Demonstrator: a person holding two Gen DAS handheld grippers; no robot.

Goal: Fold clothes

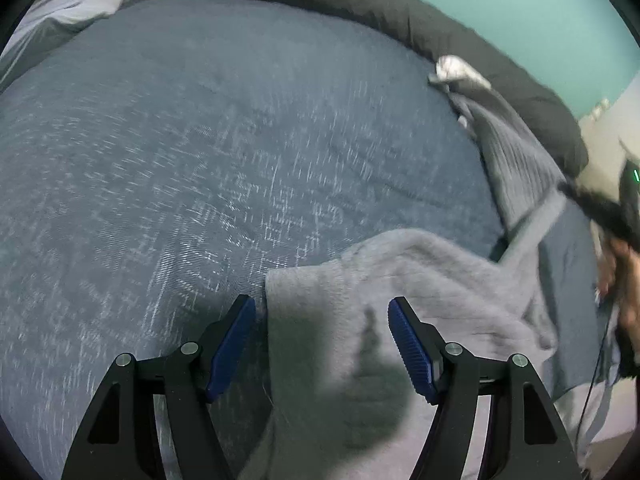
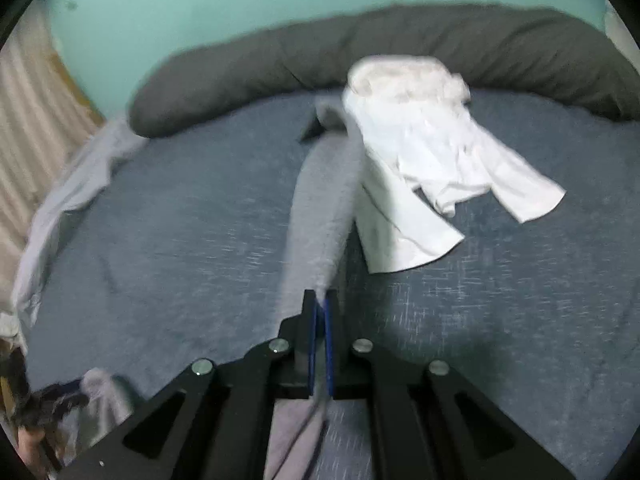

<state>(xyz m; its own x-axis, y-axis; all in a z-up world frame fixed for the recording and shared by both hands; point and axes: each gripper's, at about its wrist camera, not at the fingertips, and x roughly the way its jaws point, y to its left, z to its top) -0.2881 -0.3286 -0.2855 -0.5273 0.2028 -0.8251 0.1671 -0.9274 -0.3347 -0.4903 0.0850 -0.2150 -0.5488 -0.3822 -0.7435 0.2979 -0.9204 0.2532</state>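
My left gripper (image 1: 322, 344) is spread wide, both blue pads (image 1: 412, 350) well apart, with nothing clamped. It hangs over the near corner of the grey fleece garment (image 1: 400, 280), which lies on the blue bedspread (image 1: 180, 160) right under and ahead of the fingers; I can't tell if the pads touch the cloth. The shadow of the gripper falls on the fleece between the fingers.

My right gripper (image 2: 320, 312) is pinched tight on a fold of the same grey fleece garment (image 2: 324, 200), the 2 pads almost together with cloth between them. From the tips the garment stretches away straight ahead in a long taut strip, lifted off the bed. Just to the right of that strip, further out, a white shirt (image 2: 420, 152) lies crumpled on the bedspread (image 2: 180, 220), partly over the grey one's far end. Beyond both is a dark grey pillow roll (image 2: 260, 64) along the teal wall (image 2: 200, 0). Everything's a bit motion-blurred.
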